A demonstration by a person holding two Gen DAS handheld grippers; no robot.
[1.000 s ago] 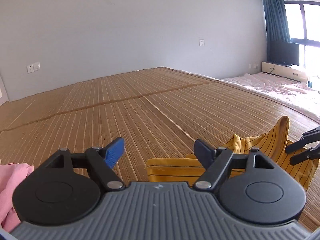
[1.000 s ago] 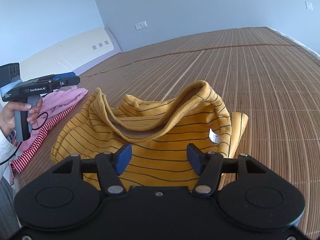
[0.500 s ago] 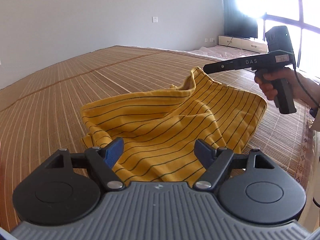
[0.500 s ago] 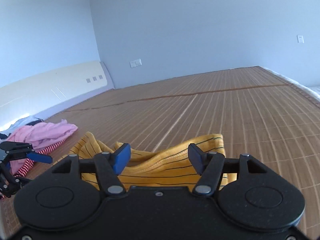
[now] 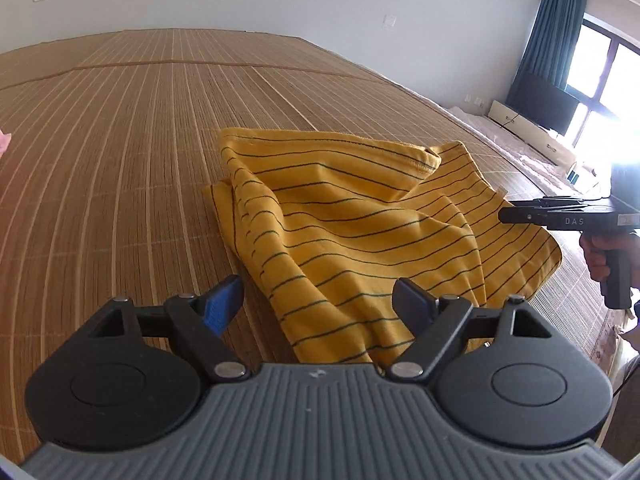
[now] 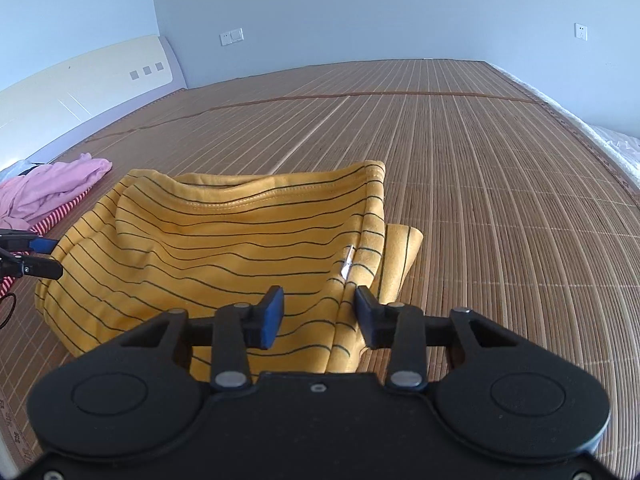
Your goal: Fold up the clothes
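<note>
The yellow striped garment [image 5: 360,236] lies crumpled on the bamboo mat [image 5: 120,160], between the two tools, with its hem edge turned up and several loose layers on top of each other. The left gripper [image 5: 318,304] hangs over the near corner of the cloth with its jaws wide apart and nothing between them. The right gripper [image 6: 318,312] is set narrower, and a ridge of cloth stands between its jaws, but a gap shows on each side, so I judge it does not hold the cloth yet.

The main risk, as I see it, is a wrong grasp: the fabric is bunched, so a closing jaw may catch two layers together — or only a loose wrinkle — and then the garment would not spread flat when it is lifted. The small white label [image 6: 347,262] near the right jaws shows that a seam is folded there, which makes this more likely.

Around it, a pink garment [image 6: 52,192] and a red striped cloth [image 6: 60,212] lie just beside the yellow one, near the left tool. If the yellow piece is spread toward that side, it may land over them. The rest of the mat is free.
</note>
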